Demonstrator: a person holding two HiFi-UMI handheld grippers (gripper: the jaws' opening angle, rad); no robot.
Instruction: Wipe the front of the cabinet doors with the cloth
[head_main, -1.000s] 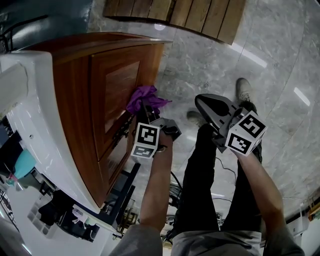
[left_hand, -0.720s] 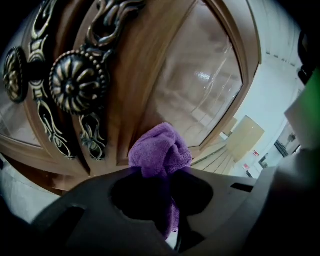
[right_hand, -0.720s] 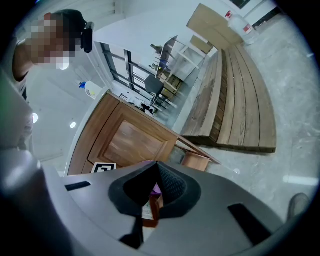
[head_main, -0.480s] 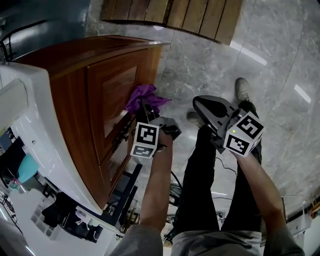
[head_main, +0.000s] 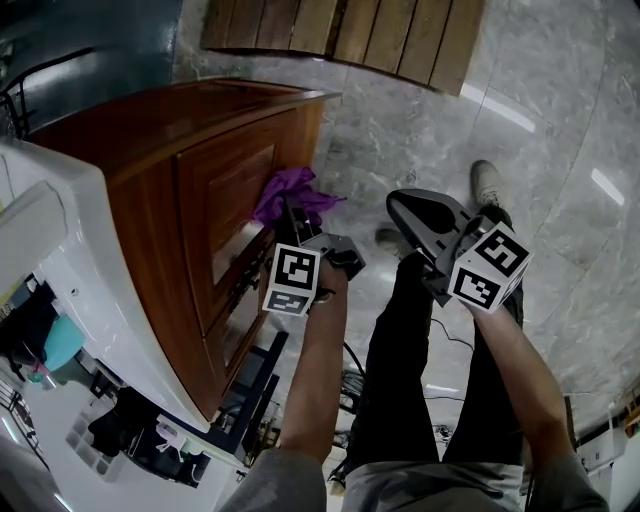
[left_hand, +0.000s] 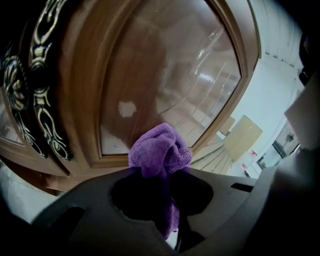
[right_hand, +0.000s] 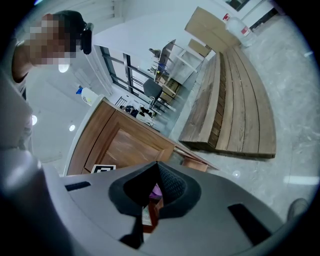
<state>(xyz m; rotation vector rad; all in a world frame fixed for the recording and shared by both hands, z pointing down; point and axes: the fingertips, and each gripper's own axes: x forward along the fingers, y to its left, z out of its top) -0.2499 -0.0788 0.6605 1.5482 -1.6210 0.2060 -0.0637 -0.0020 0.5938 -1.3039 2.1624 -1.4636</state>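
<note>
Bunching from the clamped left gripper (head_main: 289, 216), the purple cloth (head_main: 288, 194) hides where it meets the cabinet door (head_main: 232, 205) under the worktop's (head_main: 170, 108) front edge, while the right gripper (head_main: 404, 208) hangs forward, closed and empty.

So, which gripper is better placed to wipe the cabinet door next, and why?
Left: the left gripper is shut on the cloth beside the door; the right gripper is shut, empty and farther away.

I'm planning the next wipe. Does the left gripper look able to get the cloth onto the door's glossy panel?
Probably yes: the left gripper is shut on the purple cloth right in front of the door panel, with nothing between them.
</note>
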